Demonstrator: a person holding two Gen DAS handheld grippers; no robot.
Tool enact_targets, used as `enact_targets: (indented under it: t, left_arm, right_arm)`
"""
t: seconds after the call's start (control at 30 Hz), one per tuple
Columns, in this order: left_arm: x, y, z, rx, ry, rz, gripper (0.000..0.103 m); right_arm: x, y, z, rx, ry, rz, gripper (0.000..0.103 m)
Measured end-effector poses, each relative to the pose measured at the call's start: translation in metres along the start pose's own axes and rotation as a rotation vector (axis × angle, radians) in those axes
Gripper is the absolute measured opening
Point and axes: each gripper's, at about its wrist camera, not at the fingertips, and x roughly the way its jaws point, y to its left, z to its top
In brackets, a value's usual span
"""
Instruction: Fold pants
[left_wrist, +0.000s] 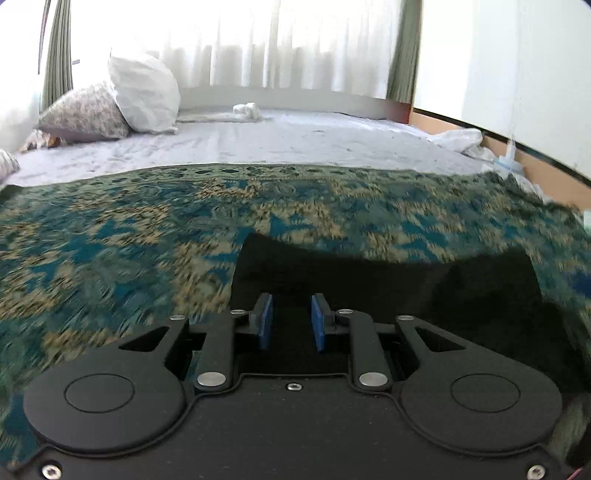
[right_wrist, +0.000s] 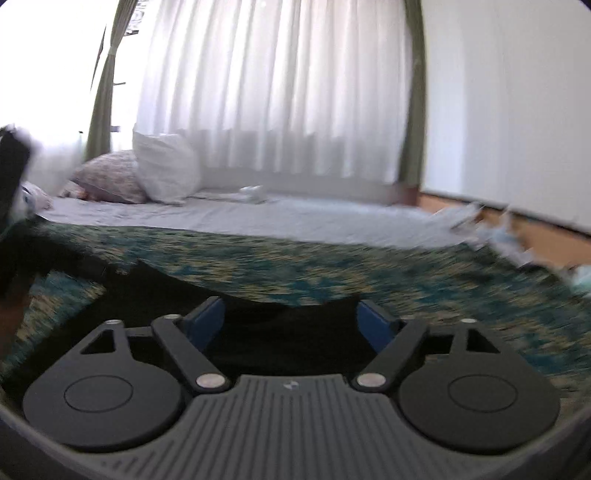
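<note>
Right now the pants (left_wrist: 388, 284) lie flat on the patterned blanket (left_wrist: 129, 240) on the bed, directly ahead of and under both tools. Your left hand-held gripper (left_wrist: 291, 323) is released, narrow gap, over the cloth; your right hand-held gripper (right_wrist: 291, 321) gapes wide at the pants' (right_wrist: 288, 332) edge, long axis running leftward.

Left tongs (left_wrist: 291, 325) are held level with blue pads narrowly parted; right tongs (right_wrist: 291, 325) are spread wide apart.

Right gripper (right_wrist: 290, 325) seen with jaws spread wide over black pants (right_wrist: 258, 314) laid on patterned blanket (right_wrist: 332, 266).
</note>
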Motion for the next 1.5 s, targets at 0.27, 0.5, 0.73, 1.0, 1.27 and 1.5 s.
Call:
enact_targets:
  t: [0.27, 0.5, 0.73, 1.0, 1.27, 1.5]
  left_arm:
    - [-0.035, -0.023, -0.061, 0.083, -0.001, 0.016, 0.022]
    - [-0.040, -0.033, -0.073, 0.138, -0.020, 0.015, 0.023]
    - [-0.038, -0.034, -0.068, 0.129, -0.007, 0.032, 0.025]
    - [-0.052, -0.027, -0.058, 0.039, 0.043, 0.023, 0.057]
    - [-0.081, -0.041, -0.067, 0.068, 0.032, 0.057, 0.085]
    - [-0.099, -0.042, -0.086, 0.021, 0.061, 0.081, 0.093]
  right_arm:
    - [0.083, -0.024, 0.017, -0.022, 0.220, 0.021, 0.042]
    - [0.095, -0.027, -0.015, -0.145, 0.248, -0.071, 0.040]
    - [0.094, -0.022, -0.012, -0.184, 0.233, -0.080, 0.046]
    - [0.019, -0.013, -0.011, -0.115, 0.105, -0.020, 0.071]
    - [-0.045, -0.001, -0.035, -0.076, 0.079, 0.008, 0.081]
    - [-0.069, 0.006, -0.057, -0.070, 0.125, -0.011, 0.086]
